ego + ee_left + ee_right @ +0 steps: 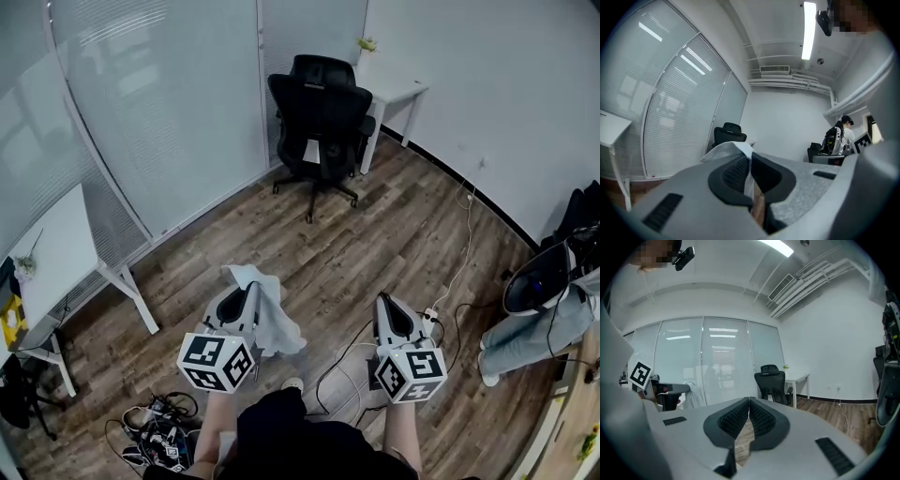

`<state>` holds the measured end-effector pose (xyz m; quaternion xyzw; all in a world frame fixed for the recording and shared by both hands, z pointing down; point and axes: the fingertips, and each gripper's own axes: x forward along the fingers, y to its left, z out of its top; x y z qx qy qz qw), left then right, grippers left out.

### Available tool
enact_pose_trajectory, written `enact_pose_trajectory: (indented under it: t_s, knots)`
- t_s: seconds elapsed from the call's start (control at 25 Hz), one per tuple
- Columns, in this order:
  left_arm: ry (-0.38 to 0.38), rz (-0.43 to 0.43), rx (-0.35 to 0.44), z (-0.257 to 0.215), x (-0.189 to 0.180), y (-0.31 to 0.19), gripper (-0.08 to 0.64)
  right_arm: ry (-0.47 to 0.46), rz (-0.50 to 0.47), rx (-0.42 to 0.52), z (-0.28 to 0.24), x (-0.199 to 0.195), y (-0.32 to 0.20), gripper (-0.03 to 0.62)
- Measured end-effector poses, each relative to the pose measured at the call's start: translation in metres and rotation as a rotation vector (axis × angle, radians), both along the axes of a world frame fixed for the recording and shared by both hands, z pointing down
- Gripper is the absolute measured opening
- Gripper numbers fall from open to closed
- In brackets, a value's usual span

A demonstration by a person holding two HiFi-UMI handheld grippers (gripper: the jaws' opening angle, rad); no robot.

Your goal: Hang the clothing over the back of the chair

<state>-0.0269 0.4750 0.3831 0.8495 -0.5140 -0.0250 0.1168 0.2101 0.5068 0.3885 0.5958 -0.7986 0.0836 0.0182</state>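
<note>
One pale cloth [272, 321] hangs pinched in my left gripper [253, 287], jaws clamped on it, above the wood floor [375, 234]. My right gripper [384, 302] is clenched on nothing. One black chair [319, 112] stands well ahead. A table [398, 92] stands beside it, a second table [52, 253] on the left. Cables [159, 422] lie near my feet.

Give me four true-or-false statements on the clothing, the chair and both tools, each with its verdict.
1. The left tool is shut on the clothing. True.
2. The clothing already hangs over the chair. False: it is in the left tool, well short of the chair.
3. The right tool grips a corner of the clothing. False: its jaws are together on nothing.
4. A white desk stands beside the chair. True.
</note>
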Motion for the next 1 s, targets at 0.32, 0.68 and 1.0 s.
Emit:
enact_pose_trajectory:
  t_s: [0.32,0.68,1.0]
  knots:
    - [-0.001,0.003,0.014,0.0,-0.012,-0.052,0.018,-0.001,0.0,0.013,0.001,-0.012,-0.054,0.028]
    - [0.002,0.011,0.005,0.005,-0.027,-0.075,0.018,0.003,-0.003,-0.008,0.008,-0.031,-0.079,0.028]
    - [0.016,-0.039,-0.034,0.02,-0.049,-0.075,0.018,0.019,-0.04,-0.044,0.017,-0.048,-0.087,0.028]
